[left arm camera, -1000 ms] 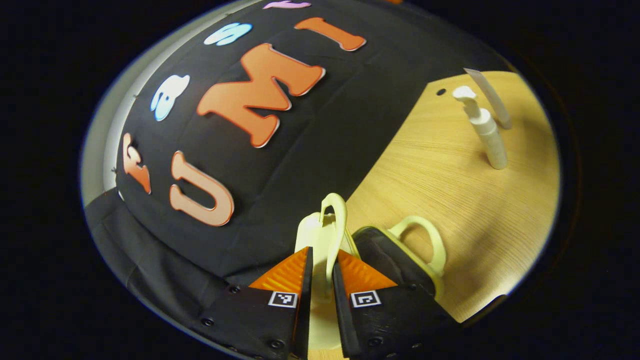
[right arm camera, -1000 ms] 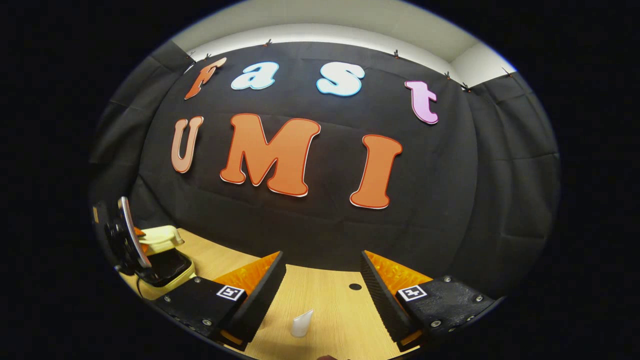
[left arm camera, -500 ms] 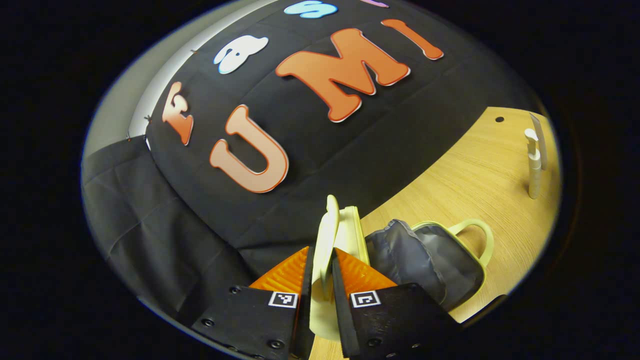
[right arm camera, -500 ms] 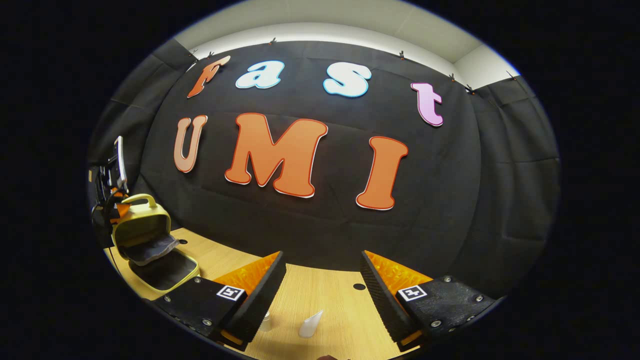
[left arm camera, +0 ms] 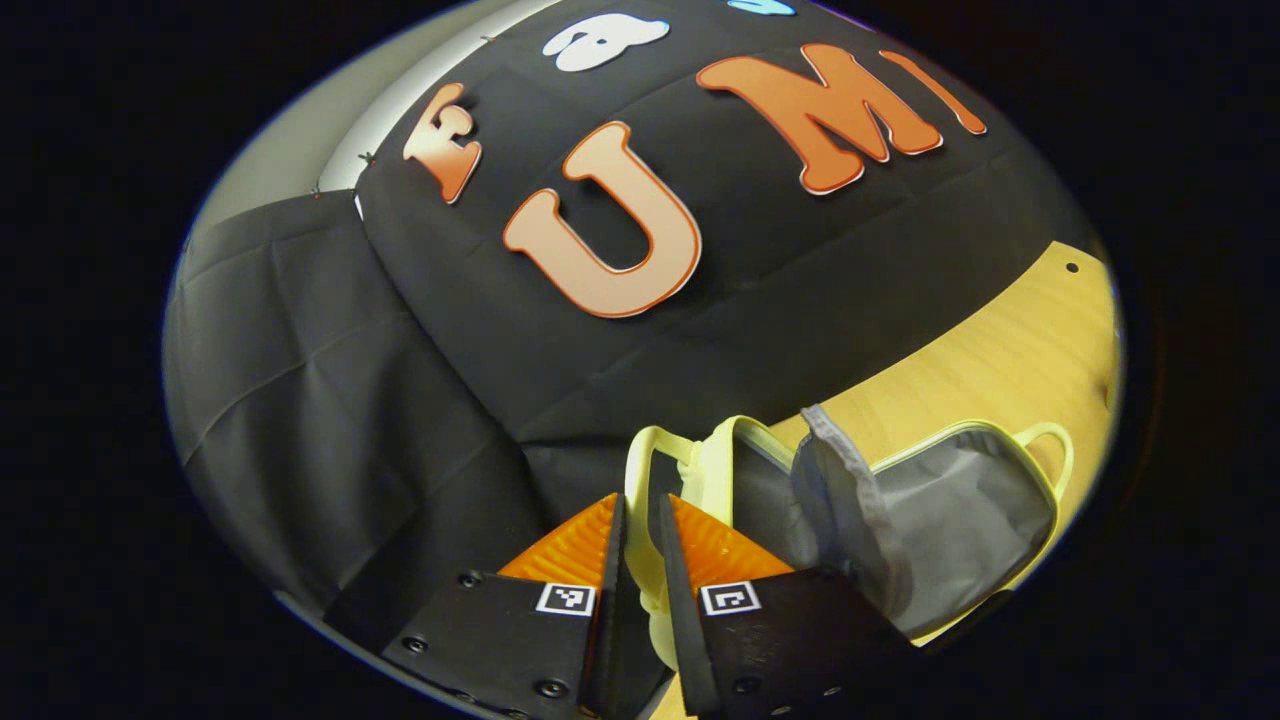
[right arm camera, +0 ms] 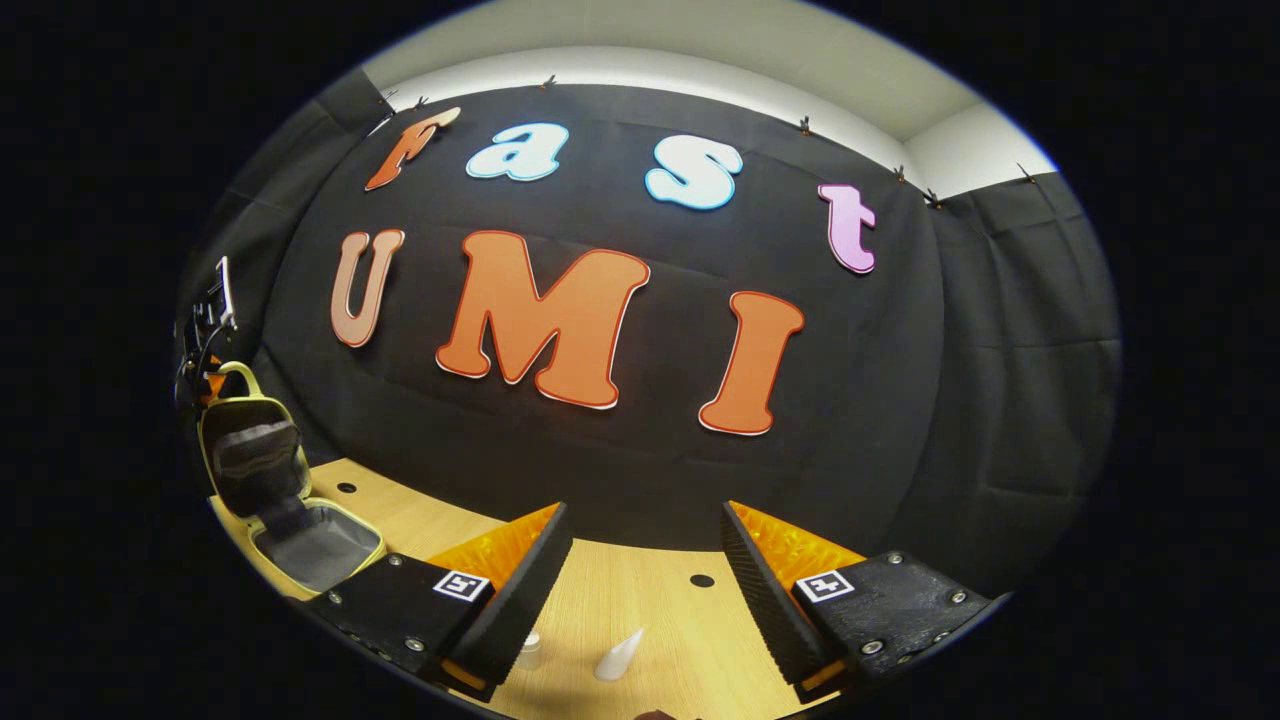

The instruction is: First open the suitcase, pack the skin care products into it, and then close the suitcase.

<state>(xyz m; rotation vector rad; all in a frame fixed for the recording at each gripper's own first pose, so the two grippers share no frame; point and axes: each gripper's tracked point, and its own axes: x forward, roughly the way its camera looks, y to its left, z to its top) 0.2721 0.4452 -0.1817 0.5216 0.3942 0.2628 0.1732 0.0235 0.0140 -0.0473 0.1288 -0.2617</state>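
So the first step looks nearly done — the suitcase (left arm camera: 930,520) is open, its lid (right arm camera: 248,450) standing close to upright over the lower half, which lies flat on the wooden table (left arm camera: 1010,340) at the far left edge in the right gripper view. The left gripper (left arm camera: 640,530) is clenched on the lid's pale yellow handle (left arm camera: 642,500), both fingers pressed against the thin loop; a second matching handle (left arm camera: 1050,450) sticks out from the other half. Packing and closing are yet to come, as I judge it: nothing lies inside the case. The right gripper (right arm camera: 645,560) hangs spread wide and empty above two skin care items — a white tube (right arm camera: 618,655) with a pointed tip and, just beside it, a small clear bottle (right arm camera: 530,650) partly hidden behind one finger. The shell is a smooth, rounded, pale yellow plastic; inside is soft grey fabric lining with a loose gathered pocket (left arm camera: 845,500) that sags. The table has a light wood grain
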